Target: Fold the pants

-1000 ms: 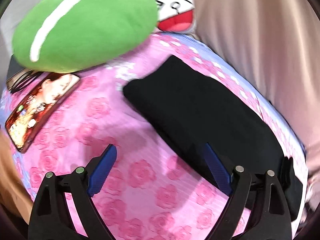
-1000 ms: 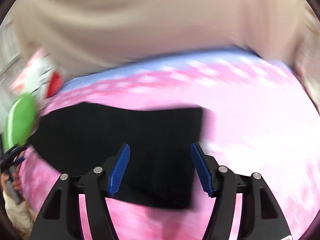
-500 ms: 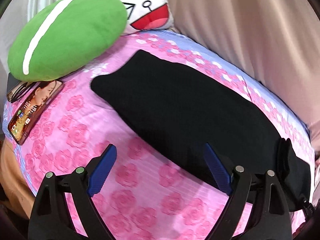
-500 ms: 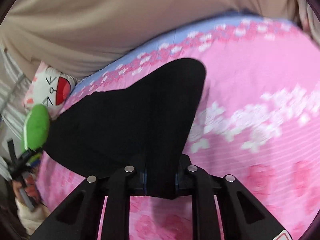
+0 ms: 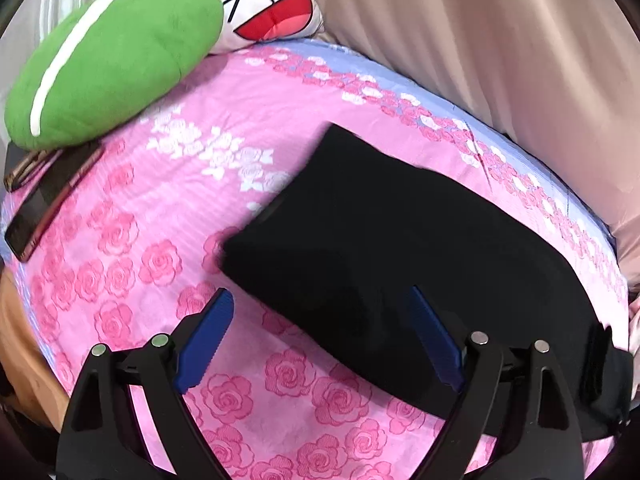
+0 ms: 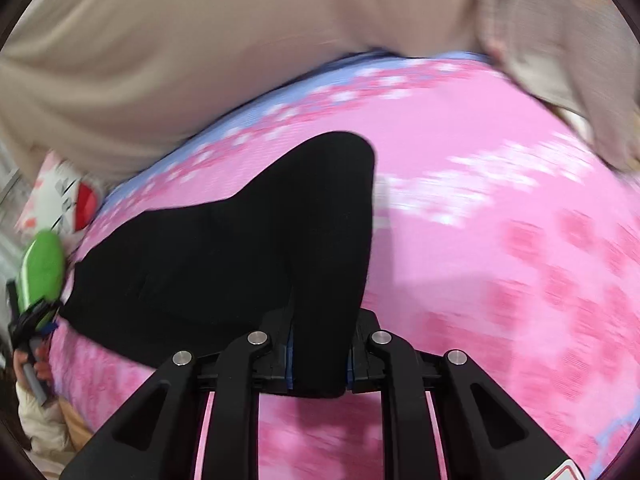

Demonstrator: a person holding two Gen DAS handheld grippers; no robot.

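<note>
Pants [image 6: 248, 248] clamped in right tongs [image 6: 319, 356], left tongs [image 5: 320, 340] agape

Black pants [image 5: 404, 264] lie on a pink rose-patterned sheet [image 5: 132, 264] beside a white-striped green cushion [image 5: 116, 60].

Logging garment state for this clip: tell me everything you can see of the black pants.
The black pants are plain, matte, soft-looking cloth with no visible print; seams and waistband cannot be made out. They lie folded into a long band on the pink rose bedsheet. One end is pinched in the right gripper, jaws closed on the fabric, which rises there in a peak. The left gripper is open at the other end, one finger over the cloth, holding nothing.
</note>
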